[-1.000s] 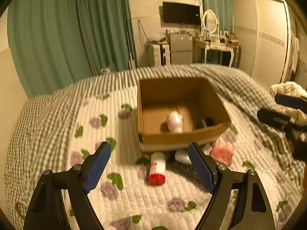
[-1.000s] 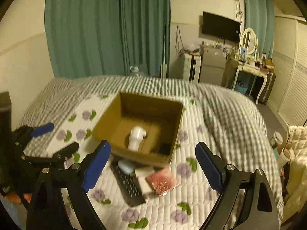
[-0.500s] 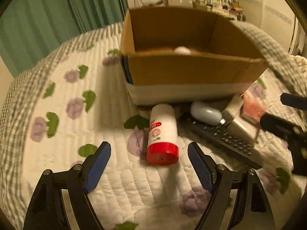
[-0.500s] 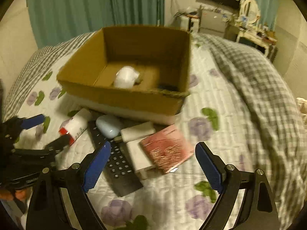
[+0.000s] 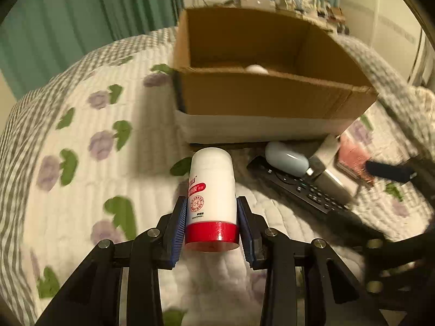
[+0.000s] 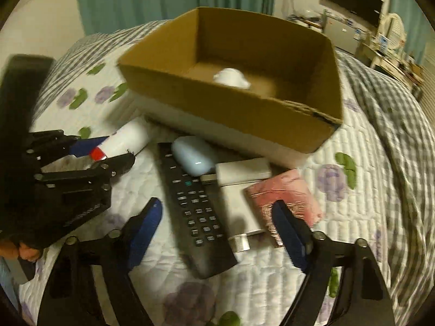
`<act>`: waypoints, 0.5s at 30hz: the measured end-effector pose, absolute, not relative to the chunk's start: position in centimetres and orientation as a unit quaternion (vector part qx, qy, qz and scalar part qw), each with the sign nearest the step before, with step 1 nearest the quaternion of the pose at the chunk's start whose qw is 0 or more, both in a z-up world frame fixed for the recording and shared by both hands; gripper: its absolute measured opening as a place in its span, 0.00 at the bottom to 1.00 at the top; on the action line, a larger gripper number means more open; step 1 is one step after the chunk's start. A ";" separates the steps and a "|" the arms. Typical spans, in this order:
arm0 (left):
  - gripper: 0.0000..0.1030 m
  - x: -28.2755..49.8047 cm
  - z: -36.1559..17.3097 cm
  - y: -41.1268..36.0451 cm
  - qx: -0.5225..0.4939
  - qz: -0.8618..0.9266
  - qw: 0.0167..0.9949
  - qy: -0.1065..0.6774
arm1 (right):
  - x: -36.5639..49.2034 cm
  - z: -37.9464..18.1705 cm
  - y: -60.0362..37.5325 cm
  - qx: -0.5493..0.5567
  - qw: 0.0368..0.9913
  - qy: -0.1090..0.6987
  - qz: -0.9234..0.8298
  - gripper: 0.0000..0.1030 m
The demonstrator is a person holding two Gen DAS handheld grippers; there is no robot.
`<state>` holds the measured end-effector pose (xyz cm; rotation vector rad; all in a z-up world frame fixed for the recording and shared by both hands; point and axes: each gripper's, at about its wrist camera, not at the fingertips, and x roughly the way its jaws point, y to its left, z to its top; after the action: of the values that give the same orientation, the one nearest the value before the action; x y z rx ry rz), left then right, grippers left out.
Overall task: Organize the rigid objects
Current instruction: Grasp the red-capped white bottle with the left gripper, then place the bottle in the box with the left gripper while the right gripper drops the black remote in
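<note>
Since half a second ago, left tongs [image 5: 212, 224] close onto white bottle [image 5: 210, 190] near its red cap, on bed [image 5: 81, 163] before cardboard box [image 5: 258, 100]. Rigid, light, probably slick. Right tongs [image 6: 217, 228] gape wide over remote [image 6: 195, 212], holding nothing.

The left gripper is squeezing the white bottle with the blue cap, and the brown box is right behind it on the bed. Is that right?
Not quite: the cap is red, not blue. The left wrist view shows the left gripper closed on the white bottle, its blue fingers pressing both sides just above the red cap. The rest is right: the brown box sits right behind it on the bed.
</note>
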<state>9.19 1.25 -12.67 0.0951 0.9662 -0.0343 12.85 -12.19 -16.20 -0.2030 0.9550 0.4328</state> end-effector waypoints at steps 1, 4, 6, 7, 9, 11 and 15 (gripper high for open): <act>0.35 8.9 -12.2 1.5 0.042 -0.014 0.887 0.460 | 12.8 -16.4 -11.7 -0.098 0.856 0.458 0.218 0.74; 0.35 8.2 -11.3 1.7 0.053 -0.010 0.892 0.448 | 13.1 -17.4 -10.5 -0.106 0.841 0.476 0.233 0.65; 0.35 8.0 -10.8 1.8 0.047 -0.012 0.896 0.442 | 13.8 -18.3 -10.1 -0.098 0.828 0.495 0.243 0.57; 0.35 7.9 -10.5 1.9 0.040 -0.019 0.897 0.439 | 14.4 -19.1 -9.9 -0.102 0.824 0.506 0.233 0.56; 0.35 8.0 -10.3 2.1 0.039 -0.022 0.899 0.435 | 15.1 -19.9 -9.5 -0.112 0.821 0.512 0.226 0.53; 0.35 8.2 -10.2 2.2 0.044 -0.017 0.899 0.435 | 15.9 -20.0 -9.3 -0.107 0.821 0.513 0.226 0.49; 0.35 8.5 -10.7 2.6 0.041 -0.013 0.896 0.443 | 16.4 -20.2 -9.2 -0.104 0.824 0.511 0.221 0.41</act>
<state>8.52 2.63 -10.72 0.0853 0.9175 -0.0277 16.44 -9.19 -20.16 -0.2202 1.0876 0.4697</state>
